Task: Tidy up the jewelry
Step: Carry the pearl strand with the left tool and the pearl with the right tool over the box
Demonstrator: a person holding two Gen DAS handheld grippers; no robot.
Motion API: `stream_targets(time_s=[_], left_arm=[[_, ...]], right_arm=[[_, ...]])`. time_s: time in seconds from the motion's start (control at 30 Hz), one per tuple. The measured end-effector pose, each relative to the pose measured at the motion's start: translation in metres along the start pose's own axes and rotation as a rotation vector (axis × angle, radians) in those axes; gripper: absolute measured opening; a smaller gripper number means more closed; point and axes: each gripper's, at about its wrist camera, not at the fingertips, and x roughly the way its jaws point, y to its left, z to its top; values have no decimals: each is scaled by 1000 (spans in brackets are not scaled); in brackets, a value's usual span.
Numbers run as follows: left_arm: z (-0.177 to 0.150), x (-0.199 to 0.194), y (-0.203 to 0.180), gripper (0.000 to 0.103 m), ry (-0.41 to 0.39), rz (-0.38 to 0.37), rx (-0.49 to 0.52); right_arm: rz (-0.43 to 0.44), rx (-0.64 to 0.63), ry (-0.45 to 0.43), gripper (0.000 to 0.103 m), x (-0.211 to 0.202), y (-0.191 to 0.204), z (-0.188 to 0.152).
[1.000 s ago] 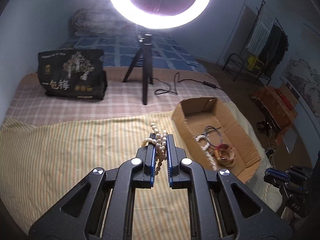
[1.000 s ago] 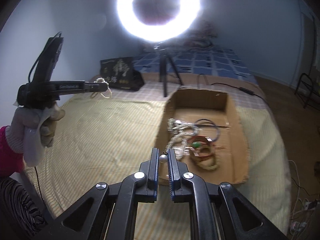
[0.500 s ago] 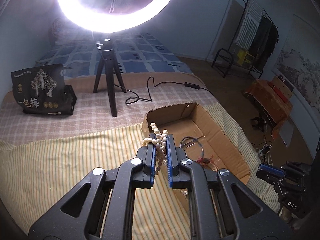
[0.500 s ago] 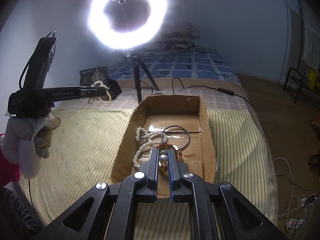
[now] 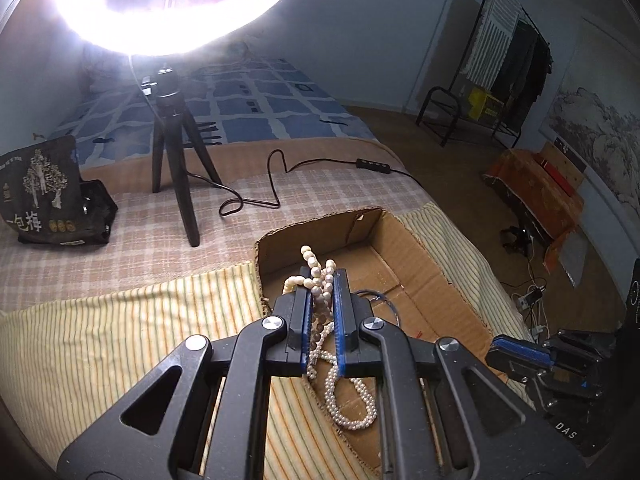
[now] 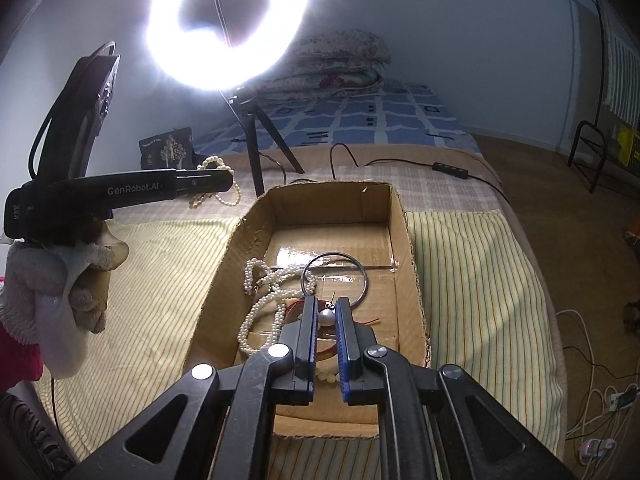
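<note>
Now we have swung our left tool (image 5: pixel 322 284) from over the striped cloth to above the near left corner of the cardboard box (image 5: pixel 436 276), its jaws clamped on the cream bead strand (image 5: pixel 316 276), which hangs free. Our right tool (image 6: pixel 327 312) has come forward too, over the box's near end, pinching a small silver bead pendant (image 6: pixel 325 315). We judge both pieces are ready to be let go inside the box.

Already in there lie a white pearl rope (image 6: pixel 260 304), a thin metal hoop (image 6: pixel 336 278) and something reddish, partly hidden.

The box sits on a bed with a yellow striped cloth (image 6: pixel 472 280), beside a ring light (image 6: pixel 228 20) on a tripod and a black printed bag (image 5: pixel 44 192). A clothes rack (image 5: pixel 504 56) stands against the far wall.
</note>
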Motion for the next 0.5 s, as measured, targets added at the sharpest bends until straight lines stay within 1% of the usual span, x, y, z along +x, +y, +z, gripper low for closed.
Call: stream_targets(time_s=[0.37,0.4,0.47,0.5], left_arm=[[0,11,-4,7,7,-8,2],[0,11,-5,7,5,-9,6],[0,11,-6,7,3,-9,14],[0,11,-7,7,1,-8,16]], right_arm=[[6,5,17,8,13,0,0],[6,4,17,9,14,0,0],[2,5,12,24,13,-1,0],[0,4,7,24,13,0,0]])
